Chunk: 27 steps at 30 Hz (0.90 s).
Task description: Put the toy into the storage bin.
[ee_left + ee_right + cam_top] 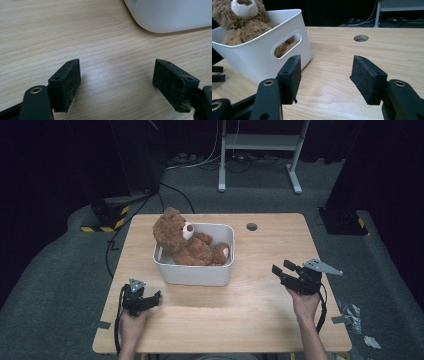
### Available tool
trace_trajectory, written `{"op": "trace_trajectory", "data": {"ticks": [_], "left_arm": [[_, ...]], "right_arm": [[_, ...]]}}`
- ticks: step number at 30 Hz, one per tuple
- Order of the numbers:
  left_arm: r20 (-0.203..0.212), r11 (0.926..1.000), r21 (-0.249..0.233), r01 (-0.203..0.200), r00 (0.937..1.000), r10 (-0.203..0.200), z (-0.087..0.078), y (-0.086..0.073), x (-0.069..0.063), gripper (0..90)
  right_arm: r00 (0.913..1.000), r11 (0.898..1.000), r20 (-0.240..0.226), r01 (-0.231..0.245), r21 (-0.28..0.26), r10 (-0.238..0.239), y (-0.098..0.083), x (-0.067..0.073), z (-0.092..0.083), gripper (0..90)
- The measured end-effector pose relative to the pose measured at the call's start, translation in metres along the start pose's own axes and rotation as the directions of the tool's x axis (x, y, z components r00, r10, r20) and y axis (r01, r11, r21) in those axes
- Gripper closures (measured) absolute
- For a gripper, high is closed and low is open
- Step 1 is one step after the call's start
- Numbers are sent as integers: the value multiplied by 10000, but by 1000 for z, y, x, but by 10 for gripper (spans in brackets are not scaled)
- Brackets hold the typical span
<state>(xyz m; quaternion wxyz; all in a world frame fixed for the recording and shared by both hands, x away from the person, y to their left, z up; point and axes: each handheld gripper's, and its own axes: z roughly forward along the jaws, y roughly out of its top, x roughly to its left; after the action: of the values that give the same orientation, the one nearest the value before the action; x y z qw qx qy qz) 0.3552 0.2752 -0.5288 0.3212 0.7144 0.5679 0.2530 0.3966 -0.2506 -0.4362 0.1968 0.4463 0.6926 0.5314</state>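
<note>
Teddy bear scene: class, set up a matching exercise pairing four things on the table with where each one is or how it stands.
Things:
1. bear
2. tub
3. left tool
4. hole

Places or states:
A. in the tabletop, near the far edge
B. sitting in the tub
C. open, holding nothing
D. white, mid-table

Pairs: 1-B, 2-D, 3-C, 4-A

Plush brown teddy bear (186, 241); smooth, probably plastic white bin (195, 271); matt wooden table (260, 305).
</note>
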Motion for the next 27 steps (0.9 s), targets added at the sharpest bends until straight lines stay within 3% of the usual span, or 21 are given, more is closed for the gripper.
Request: {"op": "trace_trajectory", "data": {"ticks": [12, 27], "left_arm": [[1, 10000, 4, -5, 10000, 5, 0, 0, 0, 224], [0, 10000, 1, -2, 10000, 2, 0, 0, 0, 224]], "right_arm": [[9993, 9978, 374, -109, 653, 85, -18, -3, 18, 412], [9977, 9932, 669, -13, 1163, -65, -25, -4, 35, 413]]}}
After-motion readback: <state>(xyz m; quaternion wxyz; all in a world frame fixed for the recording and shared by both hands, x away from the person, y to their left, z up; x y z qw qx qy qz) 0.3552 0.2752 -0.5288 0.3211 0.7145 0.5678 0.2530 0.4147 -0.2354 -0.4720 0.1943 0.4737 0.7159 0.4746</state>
